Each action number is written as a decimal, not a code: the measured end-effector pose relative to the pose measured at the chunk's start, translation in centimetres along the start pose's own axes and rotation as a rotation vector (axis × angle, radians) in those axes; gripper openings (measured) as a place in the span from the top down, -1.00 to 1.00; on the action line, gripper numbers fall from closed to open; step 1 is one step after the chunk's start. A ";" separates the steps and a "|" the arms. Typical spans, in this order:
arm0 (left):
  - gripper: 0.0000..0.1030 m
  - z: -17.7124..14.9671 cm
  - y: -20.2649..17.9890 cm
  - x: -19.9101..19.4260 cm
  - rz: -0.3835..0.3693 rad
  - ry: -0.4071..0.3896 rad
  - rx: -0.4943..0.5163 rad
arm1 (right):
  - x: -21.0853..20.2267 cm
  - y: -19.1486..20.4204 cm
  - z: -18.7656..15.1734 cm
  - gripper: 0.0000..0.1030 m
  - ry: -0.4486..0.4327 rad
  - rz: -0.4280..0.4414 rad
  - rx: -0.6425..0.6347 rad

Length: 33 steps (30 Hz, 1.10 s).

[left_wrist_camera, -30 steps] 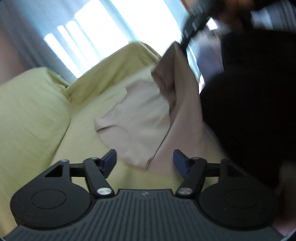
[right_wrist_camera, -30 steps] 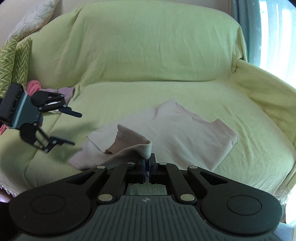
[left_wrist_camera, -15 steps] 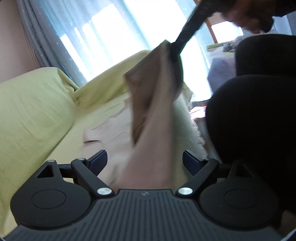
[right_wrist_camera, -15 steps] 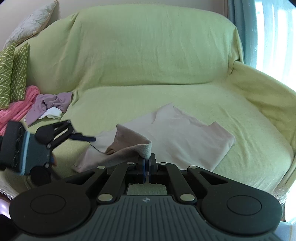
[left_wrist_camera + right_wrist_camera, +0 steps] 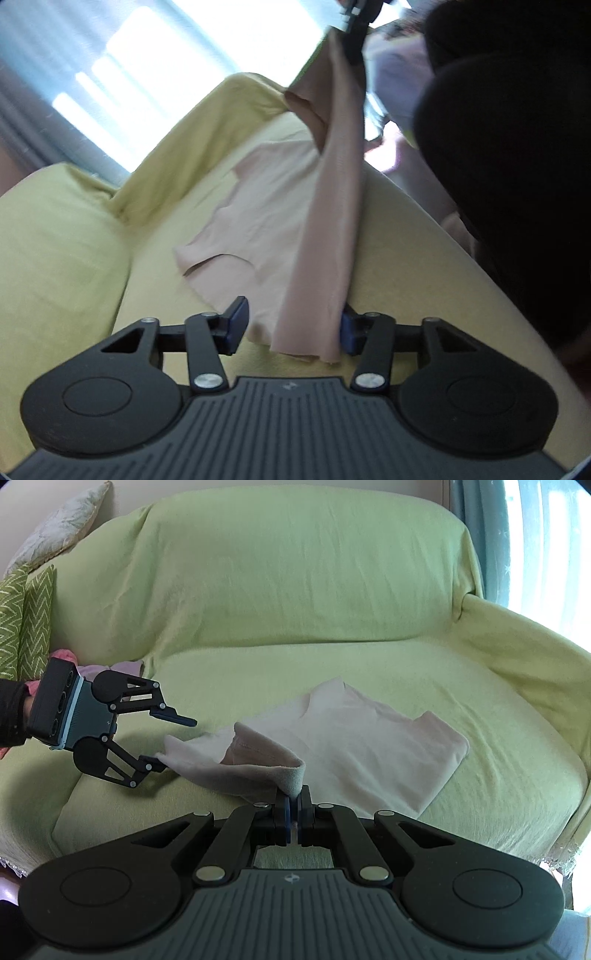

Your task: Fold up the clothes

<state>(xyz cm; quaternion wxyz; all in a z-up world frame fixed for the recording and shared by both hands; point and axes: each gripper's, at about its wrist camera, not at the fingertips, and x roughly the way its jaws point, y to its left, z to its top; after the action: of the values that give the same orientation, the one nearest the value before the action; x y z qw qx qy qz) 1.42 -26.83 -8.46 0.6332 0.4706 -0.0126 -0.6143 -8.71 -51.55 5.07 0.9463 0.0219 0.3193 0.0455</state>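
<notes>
A pale pink shirt (image 5: 354, 738) lies on the green sofa seat (image 5: 480, 709). My right gripper (image 5: 293, 805) is shut on the shirt's near edge and lifts it into a raised fold. My left gripper (image 5: 291, 326) is open around the shirt's hanging corner (image 5: 317, 295), which lies between the fingers. In the right wrist view the left gripper (image 5: 173, 738) sits at the shirt's left corner, jaws apart, lower finger under the cloth. In the left wrist view the right gripper (image 5: 354, 33) holds the shirt (image 5: 266, 206) up at top.
Green chevron cushions (image 5: 26, 620) and a pale pillow (image 5: 59, 528) stand at the sofa's left. Pink and lilac clothes (image 5: 92, 668) lie behind the left gripper. The sofa arm (image 5: 535, 646) and a bright window (image 5: 546, 535) are on the right.
My left gripper has moved up and right to the shirt's left corner, which now lies between its open fingers. The right gripper has kept its grip and hardly moved.
</notes>
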 end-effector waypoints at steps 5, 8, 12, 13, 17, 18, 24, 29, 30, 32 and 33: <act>0.83 0.3 0.8 0.4 -0.096 0.041 0.009 | 0.1 0.0 -0.3 0.94 0.010 0.001 -0.001; 0.85 1.1 3.0 0.1 -0.179 0.057 -0.068 | -0.1 -0.1 -0.2 0.94 0.008 0.006 0.001; 0.85 3.0 10.6 1.7 -0.273 0.049 -0.285 | -0.4 -2.3 1.1 0.94 -0.019 0.026 0.059; 0.85 3.3 12.9 2.7 -0.292 0.048 -0.347 | -0.4 -3.2 1.6 0.94 -0.028 0.032 0.085; 0.84 4.7 19.5 8.4 -0.331 0.051 -0.519 | 1.7 -9.2 3.6 0.94 -0.031 0.037 0.222; 0.83 4.7 20.5 10.4 -0.343 0.068 -0.558 | 2.6 -10.9 3.8 0.93 -0.035 0.030 0.254; 0.50 2.9 22.7 18.0 -0.315 0.087 -0.782 | 9.6 -18.3 2.6 0.81 0.016 -0.012 0.536; 0.42 1.5 23.7 18.3 -0.338 0.012 -0.897 | 11.5 -19.7 0.9 0.64 -0.021 0.058 0.665; 0.41 1.3 23.7 18.3 -0.338 0.001 -0.923 | 11.7 -20.0 0.5 0.63 -0.032 0.070 0.691; 0.41 1.1 23.7 18.5 -0.337 -0.010 -0.952 | 11.7 -20.4 -0.1 0.63 -0.058 0.090 0.755; 0.41 1.0 23.7 18.5 -0.339 -0.018 -0.964 | 11.6 -20.5 -0.2 0.63 -0.069 0.099 0.777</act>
<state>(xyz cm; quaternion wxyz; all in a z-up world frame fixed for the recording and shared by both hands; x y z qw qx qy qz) 23.52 -46.72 -3.77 0.6695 0.1150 0.3433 -0.6486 1.82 -70.78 -3.52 0.8743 0.3955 0.2793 -0.0339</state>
